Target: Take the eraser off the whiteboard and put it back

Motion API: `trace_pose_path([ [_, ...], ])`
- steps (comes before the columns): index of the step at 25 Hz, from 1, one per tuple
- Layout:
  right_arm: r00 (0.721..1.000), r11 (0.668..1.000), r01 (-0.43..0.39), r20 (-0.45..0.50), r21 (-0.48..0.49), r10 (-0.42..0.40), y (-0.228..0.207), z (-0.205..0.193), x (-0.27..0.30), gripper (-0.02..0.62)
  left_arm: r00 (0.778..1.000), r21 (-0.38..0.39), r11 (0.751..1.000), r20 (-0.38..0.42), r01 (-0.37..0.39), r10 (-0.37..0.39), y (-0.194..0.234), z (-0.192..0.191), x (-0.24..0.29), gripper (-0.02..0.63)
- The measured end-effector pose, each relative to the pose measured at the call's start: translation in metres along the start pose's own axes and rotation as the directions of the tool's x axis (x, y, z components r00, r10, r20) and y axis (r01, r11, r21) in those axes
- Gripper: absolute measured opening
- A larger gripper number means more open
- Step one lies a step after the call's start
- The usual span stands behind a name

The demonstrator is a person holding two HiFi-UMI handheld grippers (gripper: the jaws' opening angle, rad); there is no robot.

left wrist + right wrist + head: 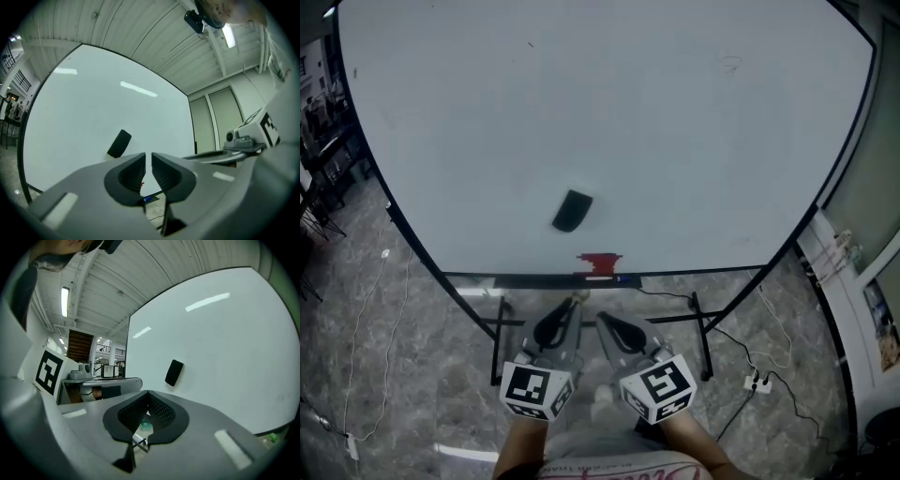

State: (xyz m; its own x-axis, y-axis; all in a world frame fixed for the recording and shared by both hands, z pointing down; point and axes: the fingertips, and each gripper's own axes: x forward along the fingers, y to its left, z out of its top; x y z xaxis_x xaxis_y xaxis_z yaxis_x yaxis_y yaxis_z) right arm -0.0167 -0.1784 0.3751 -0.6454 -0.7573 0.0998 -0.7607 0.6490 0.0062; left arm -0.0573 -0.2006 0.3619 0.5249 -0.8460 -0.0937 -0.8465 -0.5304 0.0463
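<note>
Nearest to the camera, in the head view, two hands hold the two grey grippers side by side, both in front of the lower edge of the large white whiteboard (609, 122) and well apart from it. Each one carries a white cube with black square markers, the left cube (536, 390) and the right cube (661, 386).

The left gripper (572, 305) has its black ribbed jaws a little apart. In the left gripper view a narrow gap shows between them, and nothing is inside it (148, 157). The right gripper (605, 321) has its jaws pressed together at the tips, and they pinch nothing (148, 394). Both grippers point toward the whiteboard.

Under them is a grey marbled floor (394, 375), on which stand the black legs of the whiteboard's stand. A white power strip (757, 381) with cables lies on the floor below the right bottom corner of the whiteboard.

Further away, along the bottom edge of the whiteboard, runs a dark narrow tray (534, 280). A small red object (600, 262) rests at the middle of this tray, and a blue marker (622, 277) lies just beside it.

Above the red object, on the lower middle part of the whiteboard, sits the black rectangular eraser (572, 210). It is tilted and stays flat against the white surface, well apart from both grippers. Both gripper views show it too (119, 143) (174, 372).
</note>
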Motion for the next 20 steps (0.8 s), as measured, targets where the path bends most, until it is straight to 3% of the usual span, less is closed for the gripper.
trace_pose_path([
  [9,0.999,1.000,-0.028,0.021,-0.012,0.029,-0.052,0.017,0.050,0.002,0.995,0.190,0.978,-0.030,-0.092,0.100,0.038,0.008,0.069,0.155],
  [13,0.999,0.999,-0.040,0.014,-0.008,0.040,-0.075,0.016,0.070,0.002,0.986,0.223,0.962,-0.016,-0.157,0.165,0.060,0.011,0.095,0.195],
  [17,0.998,0.998,-0.066,-0.003,0.001,0.066,-0.090,0.013,0.085,0.002,0.973,0.285,0.934,-0.012,-0.216,0.229,0.079,0.016,0.117,0.276],
  [20,0.997,0.997,-0.080,0.003,-0.001,0.080,-0.099,0.016,0.094,0.002,0.965,0.353,0.906,-0.030,-0.232,0.259,0.087,0.015,0.132,0.285],
])
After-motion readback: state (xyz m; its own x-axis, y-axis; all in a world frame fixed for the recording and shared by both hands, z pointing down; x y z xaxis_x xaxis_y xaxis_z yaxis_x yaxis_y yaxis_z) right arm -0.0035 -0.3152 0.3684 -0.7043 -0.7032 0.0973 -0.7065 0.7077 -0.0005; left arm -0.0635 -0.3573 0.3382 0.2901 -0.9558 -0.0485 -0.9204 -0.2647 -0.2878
